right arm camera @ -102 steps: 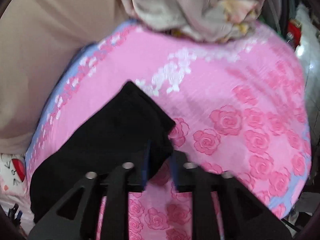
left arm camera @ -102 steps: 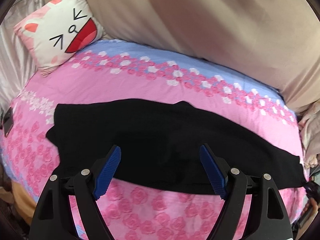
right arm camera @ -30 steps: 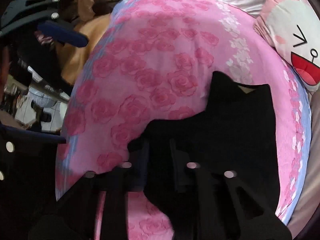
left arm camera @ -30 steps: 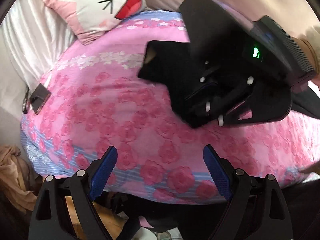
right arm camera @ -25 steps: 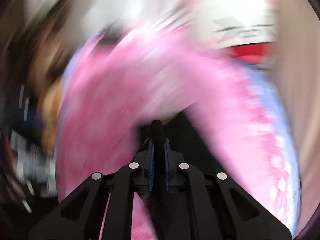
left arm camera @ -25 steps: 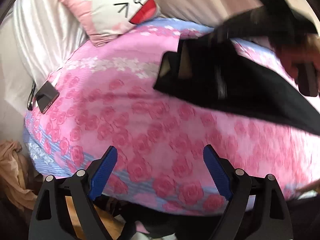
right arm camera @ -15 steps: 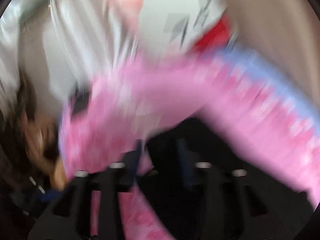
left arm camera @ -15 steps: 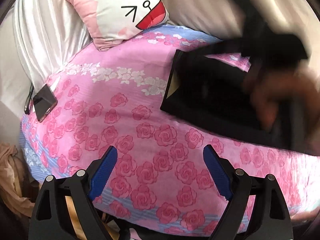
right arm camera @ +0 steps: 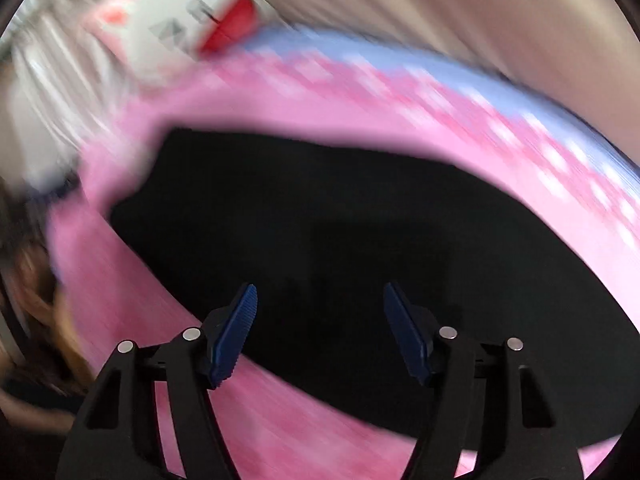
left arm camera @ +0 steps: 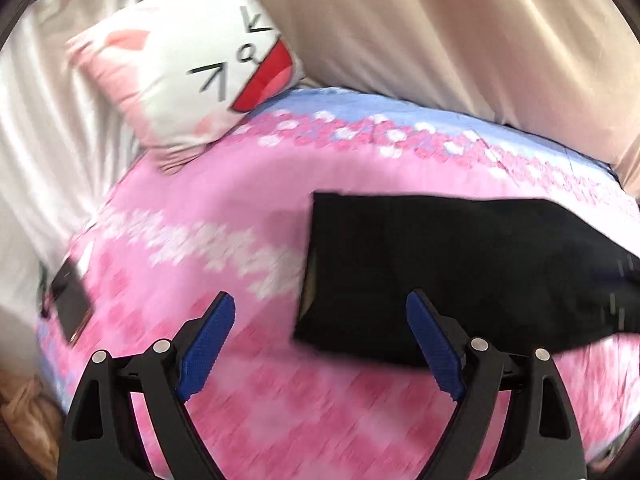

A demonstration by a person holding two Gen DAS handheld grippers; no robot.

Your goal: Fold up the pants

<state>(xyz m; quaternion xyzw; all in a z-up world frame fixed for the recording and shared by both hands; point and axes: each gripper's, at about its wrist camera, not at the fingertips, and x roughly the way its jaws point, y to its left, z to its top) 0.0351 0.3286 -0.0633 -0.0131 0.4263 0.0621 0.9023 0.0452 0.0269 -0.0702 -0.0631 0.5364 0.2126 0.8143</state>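
We saw the black pants (left arm camera: 460,276) lying limp mid-bed (left arm camera: 248,208): soft, light, best pinched at a corner. Left gripper (left arm camera: 320,346) gaped empty; right gripper (right arm camera: 320,334) was opening, nothing clamped.

A home bedroom: a bed under a pink rose-print sheet (left arm camera: 248,208), a cartoon-face cushion (left arm camera: 188,64), beige curtains (left arm camera: 460,28) behind.

The black pants (left arm camera: 460,272) are lying folded on the pink bedspread (left arm camera: 224,216). The left gripper (left arm camera: 320,344) is hovering wide apart near their left edge, gripping nothing.
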